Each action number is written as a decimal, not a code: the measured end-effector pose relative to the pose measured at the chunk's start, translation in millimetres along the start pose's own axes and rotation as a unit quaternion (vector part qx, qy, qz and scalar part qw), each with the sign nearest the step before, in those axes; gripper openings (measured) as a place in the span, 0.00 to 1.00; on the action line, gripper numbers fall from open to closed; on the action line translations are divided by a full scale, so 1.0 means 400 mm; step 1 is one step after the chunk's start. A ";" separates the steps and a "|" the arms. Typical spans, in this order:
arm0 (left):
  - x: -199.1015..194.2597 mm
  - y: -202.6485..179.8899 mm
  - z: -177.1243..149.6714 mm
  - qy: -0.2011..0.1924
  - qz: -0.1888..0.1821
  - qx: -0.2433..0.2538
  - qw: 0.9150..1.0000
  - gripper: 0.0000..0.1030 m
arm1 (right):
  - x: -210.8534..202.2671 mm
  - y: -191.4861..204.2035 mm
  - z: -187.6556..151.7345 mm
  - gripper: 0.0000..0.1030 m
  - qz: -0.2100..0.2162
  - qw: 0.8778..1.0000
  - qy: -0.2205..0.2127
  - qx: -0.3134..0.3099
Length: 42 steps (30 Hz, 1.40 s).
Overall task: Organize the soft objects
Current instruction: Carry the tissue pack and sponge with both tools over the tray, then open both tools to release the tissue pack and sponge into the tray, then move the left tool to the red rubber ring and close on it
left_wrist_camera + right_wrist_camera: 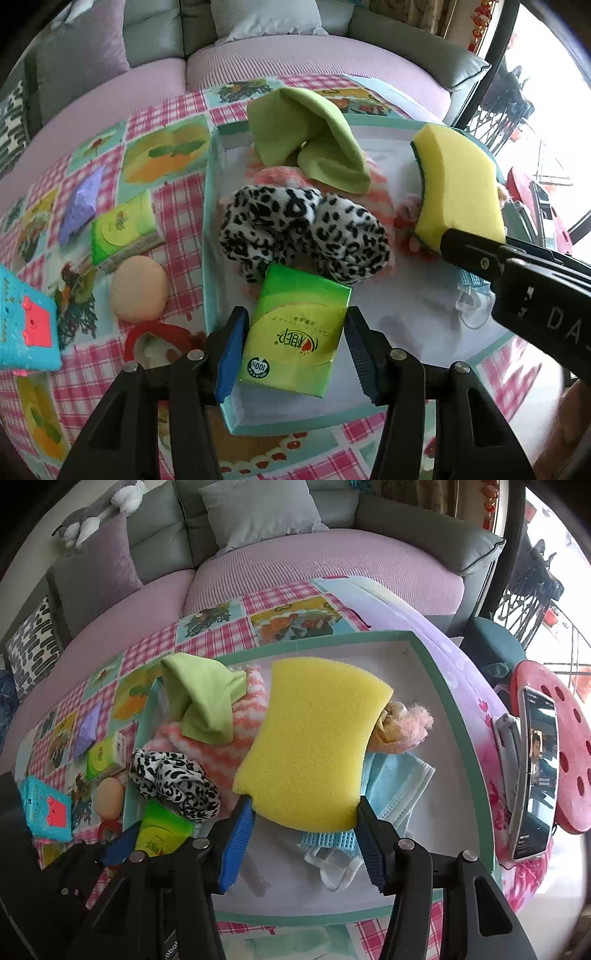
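My left gripper is shut on a green tissue pack, holding it low over the near left corner of the teal-rimmed white tray. My right gripper is shut on a yellow sponge, tilted up above the tray's right half. In the left wrist view the same sponge rises from the right gripper's black finger. Lying in the tray are a green cloth, a leopard-print fabric, a pink-and-white fluffy cloth, a blue face mask and a pink plush piece.
On the checked tablecloth left of the tray lie a second tissue pack, a peach round puff, a purple item, a teal packet and a red ring. A phone on a stand stands right of the tray.
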<state>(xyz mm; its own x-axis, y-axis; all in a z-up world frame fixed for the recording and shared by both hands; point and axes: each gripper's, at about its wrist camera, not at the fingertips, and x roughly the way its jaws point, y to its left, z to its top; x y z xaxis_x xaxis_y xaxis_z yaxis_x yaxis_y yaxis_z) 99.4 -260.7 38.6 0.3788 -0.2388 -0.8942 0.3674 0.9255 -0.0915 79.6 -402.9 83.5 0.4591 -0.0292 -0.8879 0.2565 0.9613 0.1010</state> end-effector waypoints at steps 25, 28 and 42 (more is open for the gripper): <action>-0.068 0.150 -0.003 -0.022 0.022 -0.124 0.992 0.84 | -0.029 0.017 0.004 0.84 0.010 1.000 -0.016 -0.003; -0.060 0.180 -0.011 -0.020 0.055 -0.144 0.988 0.86 | -0.026 0.019 0.002 0.96 0.010 1.000 -0.016 -0.004; -0.038 0.249 -0.034 -0.010 0.079 -0.189 0.979 0.92 | -0.022 0.047 -0.001 1.00 0.013 1.000 -0.016 -0.024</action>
<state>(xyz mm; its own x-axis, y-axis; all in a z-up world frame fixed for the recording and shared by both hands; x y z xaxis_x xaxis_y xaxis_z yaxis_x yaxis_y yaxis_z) 118.9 -161.1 37.1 0.4241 -0.0862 -0.9015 -0.0366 0.9930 -0.1122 79.9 -384.4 93.1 0.4920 -0.0123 -0.8705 0.2037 0.9738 0.1014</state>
